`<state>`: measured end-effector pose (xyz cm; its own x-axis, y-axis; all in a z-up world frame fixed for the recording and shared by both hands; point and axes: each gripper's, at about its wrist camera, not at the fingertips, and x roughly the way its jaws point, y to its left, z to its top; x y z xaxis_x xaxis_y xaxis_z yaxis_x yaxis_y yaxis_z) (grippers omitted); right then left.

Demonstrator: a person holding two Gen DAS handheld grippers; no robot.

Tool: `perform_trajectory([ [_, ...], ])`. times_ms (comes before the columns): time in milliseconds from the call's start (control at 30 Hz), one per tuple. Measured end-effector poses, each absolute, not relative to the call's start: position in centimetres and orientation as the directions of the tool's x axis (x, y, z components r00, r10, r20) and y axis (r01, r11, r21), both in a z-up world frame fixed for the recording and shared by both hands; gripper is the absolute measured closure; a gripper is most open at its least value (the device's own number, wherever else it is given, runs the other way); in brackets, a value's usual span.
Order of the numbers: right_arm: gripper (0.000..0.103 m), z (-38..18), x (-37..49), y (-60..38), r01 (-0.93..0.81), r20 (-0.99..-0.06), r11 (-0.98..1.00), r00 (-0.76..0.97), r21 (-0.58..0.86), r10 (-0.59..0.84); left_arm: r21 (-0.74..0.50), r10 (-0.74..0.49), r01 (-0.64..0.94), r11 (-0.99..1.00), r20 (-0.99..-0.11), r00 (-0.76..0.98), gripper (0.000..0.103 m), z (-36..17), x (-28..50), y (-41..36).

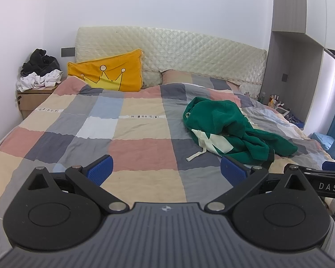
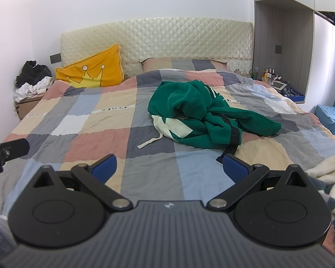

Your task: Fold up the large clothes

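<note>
While both my tongs hang over the checked quilt (image 2: 96, 120), the green hoodie (image 2: 203, 116) lies crumpled at one o'clock. My left gripper (image 1: 166, 170) and right gripper (image 2: 170, 167) gape apart, holding nothing.

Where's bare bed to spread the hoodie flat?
Free: checked duvet left of the green hoodie, from the yellow crown pillow down to the left tool. Crowded: right side under the hoodie, and the near right corner by the white fleece.

quilt (image 2: 82, 120) left half bare; green hoodie (image 2: 203, 116) heaped right; yellow pillow (image 2: 93, 69) at headboard
</note>
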<state>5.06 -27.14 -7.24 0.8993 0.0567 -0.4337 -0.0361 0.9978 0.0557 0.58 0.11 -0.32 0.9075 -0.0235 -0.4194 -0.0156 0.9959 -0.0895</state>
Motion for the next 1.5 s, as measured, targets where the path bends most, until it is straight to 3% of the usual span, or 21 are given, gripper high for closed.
perform_trajectory([
  [1500,0.000,-9.8,5.6,-26.8,-0.009,-0.471,0.998,0.881,0.062,0.037,-0.108,-0.061,0.015,0.994,-0.440,0.896,0.000,-1.6,0.9,0.1],
])
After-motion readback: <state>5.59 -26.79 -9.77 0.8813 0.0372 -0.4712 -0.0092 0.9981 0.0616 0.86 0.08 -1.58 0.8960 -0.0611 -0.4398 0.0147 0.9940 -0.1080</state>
